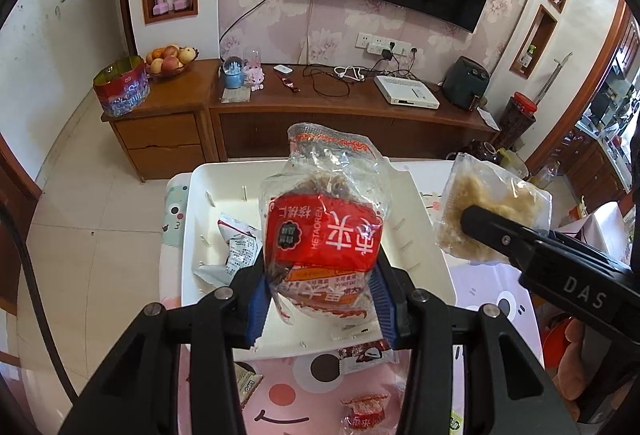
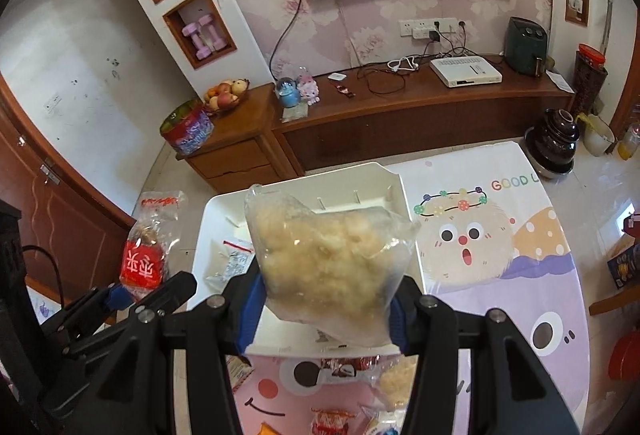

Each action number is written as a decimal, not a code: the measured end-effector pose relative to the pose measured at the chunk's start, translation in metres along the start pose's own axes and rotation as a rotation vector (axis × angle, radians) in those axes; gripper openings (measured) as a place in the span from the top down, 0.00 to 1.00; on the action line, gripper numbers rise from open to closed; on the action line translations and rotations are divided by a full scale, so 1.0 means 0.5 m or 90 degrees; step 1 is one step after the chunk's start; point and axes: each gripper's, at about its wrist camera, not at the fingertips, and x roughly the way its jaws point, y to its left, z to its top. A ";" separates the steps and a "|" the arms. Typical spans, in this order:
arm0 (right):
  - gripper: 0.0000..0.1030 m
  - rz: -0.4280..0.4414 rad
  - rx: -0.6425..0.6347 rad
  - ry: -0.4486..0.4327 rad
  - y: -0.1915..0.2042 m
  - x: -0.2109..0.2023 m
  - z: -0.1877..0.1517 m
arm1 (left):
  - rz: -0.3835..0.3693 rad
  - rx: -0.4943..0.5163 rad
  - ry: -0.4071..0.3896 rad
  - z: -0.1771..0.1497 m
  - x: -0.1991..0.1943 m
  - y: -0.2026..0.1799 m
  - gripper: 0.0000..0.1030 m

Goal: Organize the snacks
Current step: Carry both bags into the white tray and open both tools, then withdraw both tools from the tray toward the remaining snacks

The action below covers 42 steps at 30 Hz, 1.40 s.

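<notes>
The white divided tray [image 1: 424, 219] sits at the far end of the table [image 2: 560, 235], whose cartoon-printed cover reads "GOOD L…" near its far edge. Inside the tray, toward its left side, lie a small silver sachet with a red strip [image 1: 236, 227] and a grey printed sachet [image 1: 240, 255].

The left gripper [image 1: 320, 299] is clamped on a red-labelled walnut snack bag [image 1: 324, 231], held upright above the tray's near half; its label reads "HETAOREN" beside large white Chinese characters, seen upside down. The right gripper [image 2: 326, 309] grasps a clear bag of pale shredded snack [image 2: 324, 259], lifted over the tray's near right part; no writing can be made out on it.

More red snack packets [image 1: 362, 411] lie on the table's near edge, below the tray.
</notes>
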 end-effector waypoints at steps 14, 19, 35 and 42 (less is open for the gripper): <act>0.40 -0.004 0.011 0.030 0.007 0.048 0.011 | 0.012 -0.020 0.007 0.002 0.032 0.020 0.03; 0.29 -0.002 0.015 0.027 0.006 0.044 0.010 | 0.039 -0.022 0.002 0.000 0.027 0.025 0.03; 0.29 0.001 0.000 0.013 0.019 -0.002 -0.001 | 0.061 -0.016 -0.030 -0.013 -0.016 0.021 0.03; 0.29 -0.019 -0.018 0.009 0.028 -0.035 -0.009 | 0.061 -0.015 -0.033 -0.018 -0.033 0.018 0.03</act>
